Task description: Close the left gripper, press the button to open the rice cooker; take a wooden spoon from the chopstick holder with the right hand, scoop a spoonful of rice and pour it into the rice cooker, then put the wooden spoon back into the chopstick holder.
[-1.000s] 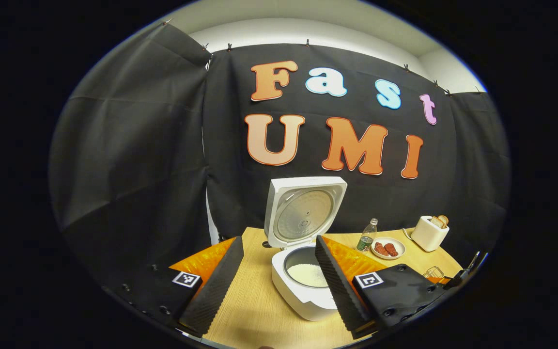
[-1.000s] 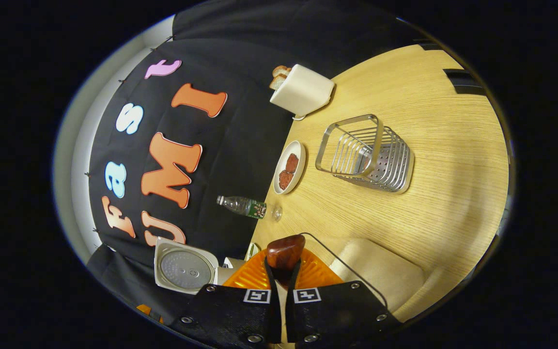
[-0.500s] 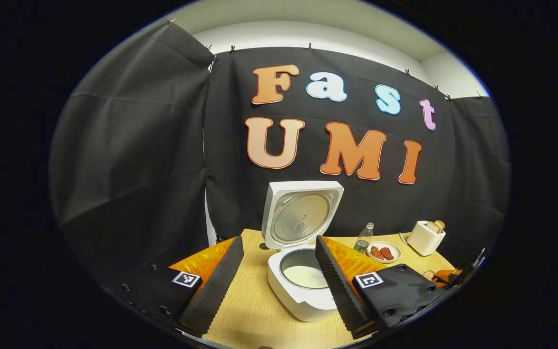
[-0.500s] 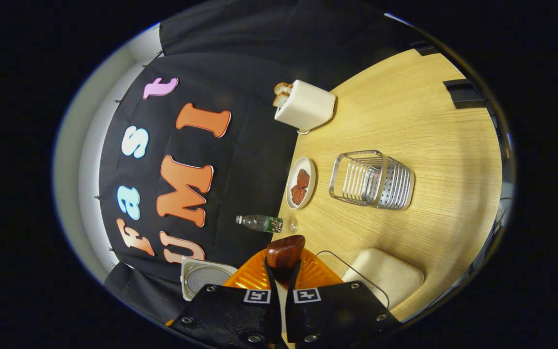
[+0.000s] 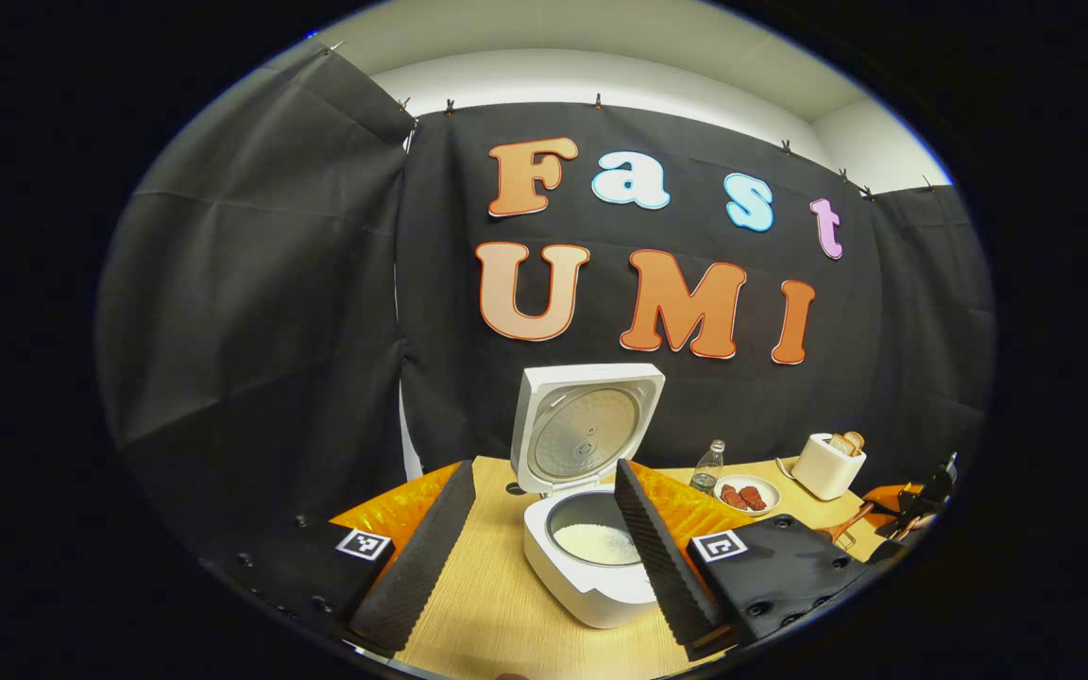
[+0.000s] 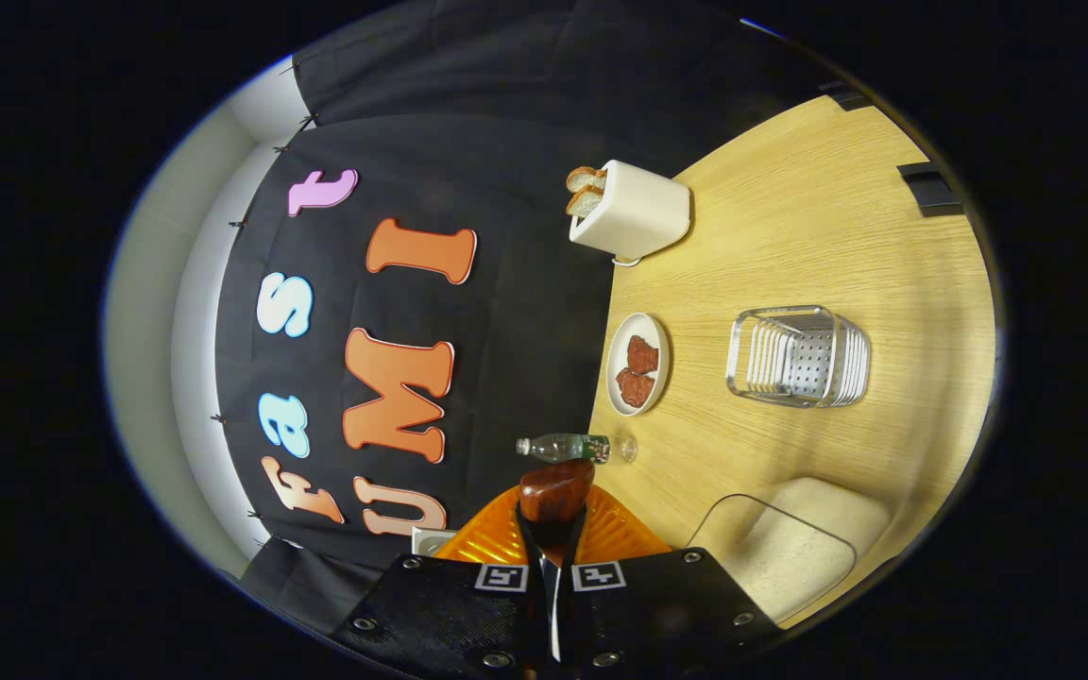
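My right gripper point(image 6: 552, 552) has both fingers pressed together on the wooden spoon point(image 6: 555, 493), but I can make out little of it: the dark rounded end pokes up between my fingers, and the rest of it is hidden behind them. My view here is rolled on its side, so the wooden table point(image 6: 818, 217) stands up along the right. On it, well apart from my fingers, sits the chopstick holder point(image 6: 799, 356), a wire and perforated metal basket. A clear container of rice point(image 6: 790, 552) lies at the lower right, part cut off by the edge. A white corner by my left finger is too small for me to name. From my left gripper point(image 5: 535, 538), fingers spread wide and holding nothing, I look level at the rice cooker point(image 5: 589, 557), lid point(image 5: 585, 428) upright, white rice showing in the pot; my right finger covers its right side. Far right, my other gripper point(image 5: 912, 501) is tiny and hard to read.
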A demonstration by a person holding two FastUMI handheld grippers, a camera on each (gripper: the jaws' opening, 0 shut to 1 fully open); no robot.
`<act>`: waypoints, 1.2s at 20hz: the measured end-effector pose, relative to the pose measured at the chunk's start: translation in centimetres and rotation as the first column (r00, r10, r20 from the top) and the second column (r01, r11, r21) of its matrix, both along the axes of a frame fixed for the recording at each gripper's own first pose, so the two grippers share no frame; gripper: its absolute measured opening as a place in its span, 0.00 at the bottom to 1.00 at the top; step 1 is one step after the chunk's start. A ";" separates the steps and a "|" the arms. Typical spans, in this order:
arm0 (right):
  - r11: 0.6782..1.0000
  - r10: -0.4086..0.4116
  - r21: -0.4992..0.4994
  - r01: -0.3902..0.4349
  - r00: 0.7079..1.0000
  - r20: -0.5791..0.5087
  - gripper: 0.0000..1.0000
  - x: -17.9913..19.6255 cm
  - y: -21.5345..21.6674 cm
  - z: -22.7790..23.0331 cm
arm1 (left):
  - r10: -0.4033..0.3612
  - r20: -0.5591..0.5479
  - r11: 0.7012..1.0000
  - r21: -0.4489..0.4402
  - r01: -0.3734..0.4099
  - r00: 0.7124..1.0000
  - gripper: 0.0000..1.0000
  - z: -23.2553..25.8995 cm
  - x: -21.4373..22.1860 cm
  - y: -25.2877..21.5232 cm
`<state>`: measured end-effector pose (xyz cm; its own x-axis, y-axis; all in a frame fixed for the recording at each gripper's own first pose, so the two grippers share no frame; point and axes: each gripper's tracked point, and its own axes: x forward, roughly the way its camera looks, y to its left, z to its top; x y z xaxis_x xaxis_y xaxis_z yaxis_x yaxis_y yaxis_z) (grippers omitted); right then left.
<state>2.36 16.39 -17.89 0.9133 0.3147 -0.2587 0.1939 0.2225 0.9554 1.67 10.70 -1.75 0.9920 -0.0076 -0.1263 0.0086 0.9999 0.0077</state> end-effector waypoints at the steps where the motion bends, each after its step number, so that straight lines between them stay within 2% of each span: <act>1: 1.000 0.010 0.015 -0.010 1.000 0.002 0.03 0.3 0.5 0.8 | 0.002 0.000 1.000 -0.003 -0.002 1.000 1.00 -0.1 0.0 0.1; 9: 0.996 0.082 0.027 -0.083 0.995 0.050 0.03 3.6 6.6 7.1 | 0.013 0.001 1.000 -0.024 -0.013 1.000 1.00 -0.5 -0.1 1.1; 10: 0.995 0.089 0.031 -0.091 0.994 0.058 0.00 4.1 7.5 7.8 | 0.016 0.000 1.000 -0.022 -0.016 1.000 1.00 -0.5 -0.3 1.3; 11: 0.994 0.101 0.028 -0.103 0.993 0.065 0.03 4.5 8.5 8.3 | 0.015 0.000 1.000 -0.023 -0.015 1.000 1.00 -0.5 -0.4 1.4; 16: 0.990 0.141 0.013 -0.143 0.985 0.096 0.03 6.7 12.8 10.5 | 0.019 -0.004 0.999 -0.034 -0.019 1.000 1.00 -0.7 -0.2 2.0; 24: 0.977 0.208 -0.090 -0.195 0.964 0.163 0.03 9.1 19.6 14.0 | 0.024 -0.017 0.999 -0.034 -0.025 1.000 1.00 -1.4 -0.2 3.2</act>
<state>11.43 36.00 -3.93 0.8656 0.4827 -0.1332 -0.0267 0.3101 0.9503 1.43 13.92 -3.20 0.9896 0.0118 -0.1432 -0.0158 0.9995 -0.0270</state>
